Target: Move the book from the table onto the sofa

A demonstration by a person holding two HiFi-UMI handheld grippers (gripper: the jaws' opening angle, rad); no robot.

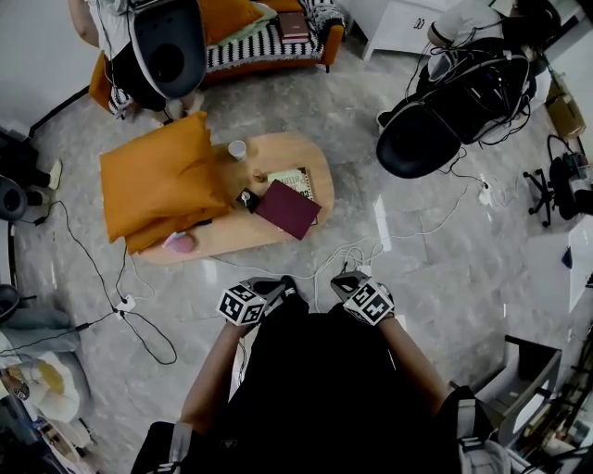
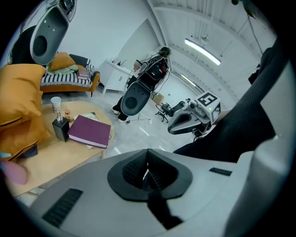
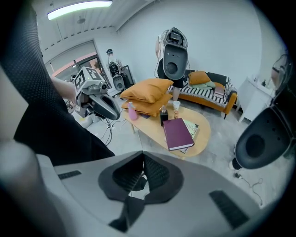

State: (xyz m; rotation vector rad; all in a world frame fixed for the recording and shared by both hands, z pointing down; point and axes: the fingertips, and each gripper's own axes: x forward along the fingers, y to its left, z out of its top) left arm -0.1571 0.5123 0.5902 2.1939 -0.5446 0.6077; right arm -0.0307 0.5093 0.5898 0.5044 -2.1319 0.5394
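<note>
Book [image 1: 288, 209] — maroon, closed — lies at the table's [image 1: 222, 239] near end, on a magazine [image 1: 295, 178]. Next to it are a black bottle [image 1: 247, 199] and a white cup [image 1: 237, 149]. Orange cushions [image 1: 159, 180] cover the left half. The sofa [image 1: 332, 39] stands beyond the table, with a second book [image 1: 294, 25] on it. Floor cables [image 1: 125, 303] lie between us and the table. Left gripper [image 2: 146, 172] and right gripper [image 3: 143, 173] are both fully closed — nothing between the jaws. We hold both close to the body, angled down, well short of the book.
</note>
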